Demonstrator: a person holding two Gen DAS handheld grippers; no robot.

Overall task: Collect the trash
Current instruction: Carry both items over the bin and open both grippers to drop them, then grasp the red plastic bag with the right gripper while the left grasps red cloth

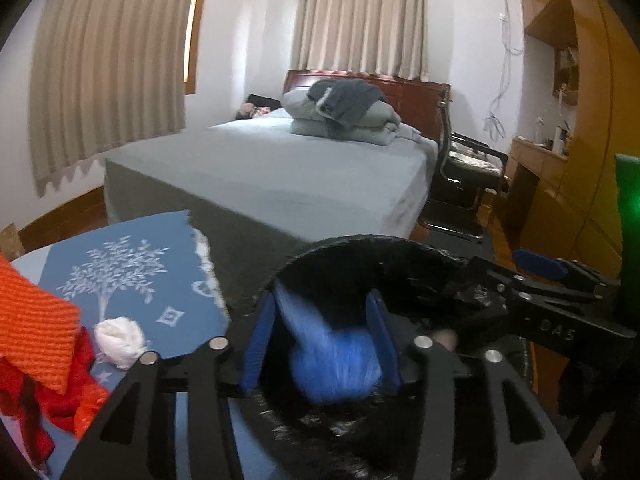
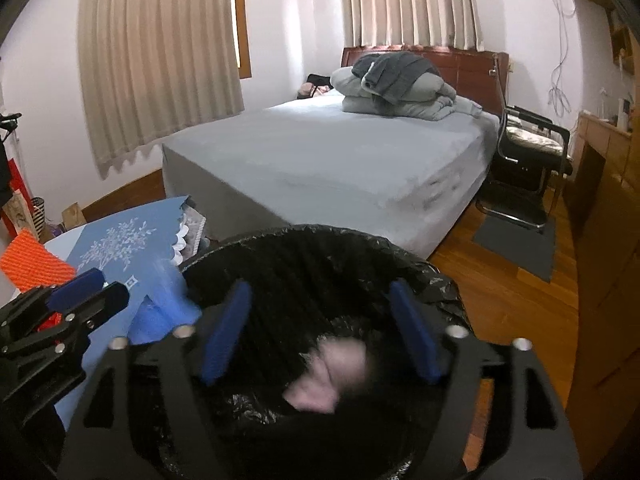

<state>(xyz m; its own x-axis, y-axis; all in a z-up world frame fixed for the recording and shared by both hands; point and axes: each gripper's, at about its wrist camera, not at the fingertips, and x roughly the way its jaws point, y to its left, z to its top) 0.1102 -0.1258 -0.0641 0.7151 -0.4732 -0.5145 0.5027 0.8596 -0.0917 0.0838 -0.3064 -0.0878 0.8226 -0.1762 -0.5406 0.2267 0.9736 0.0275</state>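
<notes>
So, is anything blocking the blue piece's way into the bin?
Nothing visible. The blue piece sits blurred between the left gripper's parted fingers, right over the bin's open mouth; its black liner is spread wide, with no lid.

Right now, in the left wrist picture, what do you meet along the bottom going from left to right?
Orange cloth → white crumpled tissue → blurred blue trash over the black bin → the other tool.

Blue scrap (image 1: 336,356): motion-smeared between your left gripper's pads; material unreadable.
Pink scrap (image 2: 326,376): blurred inside bin; you can't identify it.
Bin (image 2: 320,248): near rim cut off.
Orange cloth (image 1: 36,320): clipped at left edge.
</notes>
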